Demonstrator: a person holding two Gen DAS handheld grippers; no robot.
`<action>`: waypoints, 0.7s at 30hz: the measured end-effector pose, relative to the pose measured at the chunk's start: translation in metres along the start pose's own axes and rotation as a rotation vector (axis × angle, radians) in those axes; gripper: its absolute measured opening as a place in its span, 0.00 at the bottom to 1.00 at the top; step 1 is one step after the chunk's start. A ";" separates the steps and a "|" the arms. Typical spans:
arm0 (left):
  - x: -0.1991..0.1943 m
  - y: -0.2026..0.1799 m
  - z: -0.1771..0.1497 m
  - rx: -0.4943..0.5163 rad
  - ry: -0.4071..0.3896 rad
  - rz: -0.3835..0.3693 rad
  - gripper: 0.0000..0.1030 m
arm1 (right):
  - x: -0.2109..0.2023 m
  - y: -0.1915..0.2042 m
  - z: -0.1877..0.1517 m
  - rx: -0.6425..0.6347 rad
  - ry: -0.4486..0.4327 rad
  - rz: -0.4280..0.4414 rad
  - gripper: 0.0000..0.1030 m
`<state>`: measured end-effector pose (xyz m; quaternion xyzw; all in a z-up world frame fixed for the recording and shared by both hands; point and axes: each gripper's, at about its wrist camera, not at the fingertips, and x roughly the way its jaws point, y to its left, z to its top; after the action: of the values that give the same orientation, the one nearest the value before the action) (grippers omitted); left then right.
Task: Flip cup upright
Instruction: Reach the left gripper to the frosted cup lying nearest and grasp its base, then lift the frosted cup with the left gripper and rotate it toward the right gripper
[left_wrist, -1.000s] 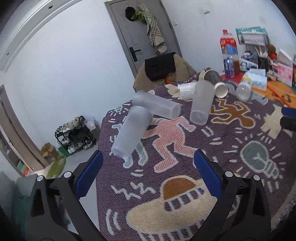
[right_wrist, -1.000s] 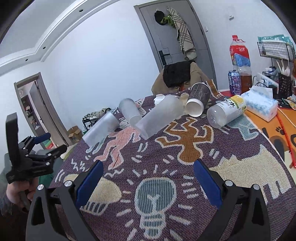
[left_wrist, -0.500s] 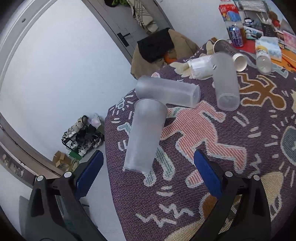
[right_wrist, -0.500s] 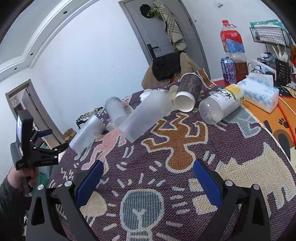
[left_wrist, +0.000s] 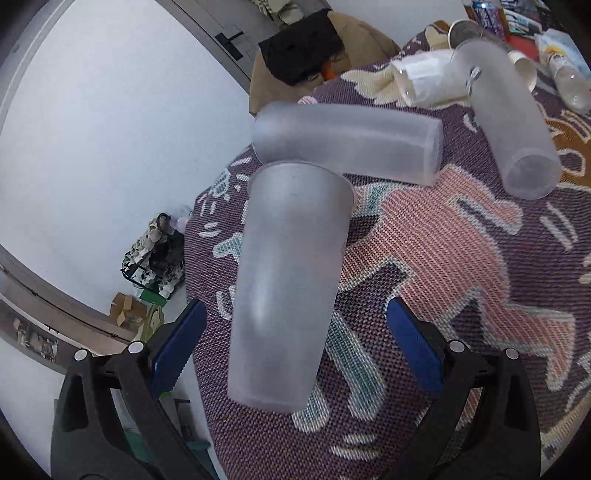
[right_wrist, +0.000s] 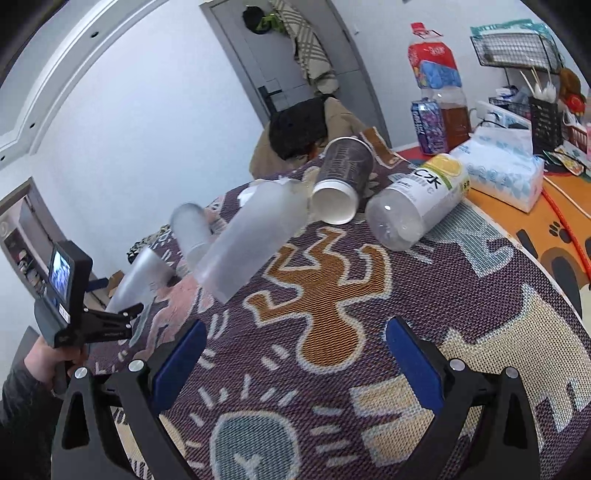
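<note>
1. Right now the left gripper (left_wrist: 291, 328) hangs with its jaws spread wide on either side of the nearest cup (left_wrist: 288, 280), touching nothing; the straddle reads as a line-up for a grasp across the body.
2. That cup lies on its side near the cloth's (left_wrist: 424, 258) left edge, its narrower closed base toward the gripper and its wider end pointing away, just beside a second cup (left_wrist: 347, 142) lying crosswise beyond it.
3. Because the body tapers, a grip near the base could slip; a hold nearer the middle looks safer.
4. The right gripper (right_wrist: 295, 354) is also open and holds nothing, hovering over the cloth well apart from the cups, seemingly on standby.
5. The cups are frosted, translucent plastic, smooth and tapered; a third (left_wrist: 513, 122) lies further right.
6. The cloth is a coarse woven purple fabric with cartoon figures, which should keep the cups from rolling.
</note>
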<state>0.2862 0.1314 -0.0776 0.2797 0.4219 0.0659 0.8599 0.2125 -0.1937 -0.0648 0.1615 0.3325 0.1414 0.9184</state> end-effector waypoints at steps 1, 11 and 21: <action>0.006 -0.001 0.000 0.006 0.009 0.000 0.94 | 0.001 -0.001 0.000 0.004 -0.001 -0.001 0.93; 0.034 0.006 0.005 -0.023 0.087 -0.028 0.65 | 0.011 -0.010 -0.005 0.028 0.021 0.005 0.93; -0.032 0.003 0.009 -0.075 -0.002 -0.095 0.64 | -0.004 -0.020 -0.010 0.069 0.018 0.010 0.93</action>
<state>0.2734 0.1184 -0.0494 0.2270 0.4311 0.0407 0.8723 0.2062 -0.2112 -0.0779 0.1935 0.3445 0.1358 0.9085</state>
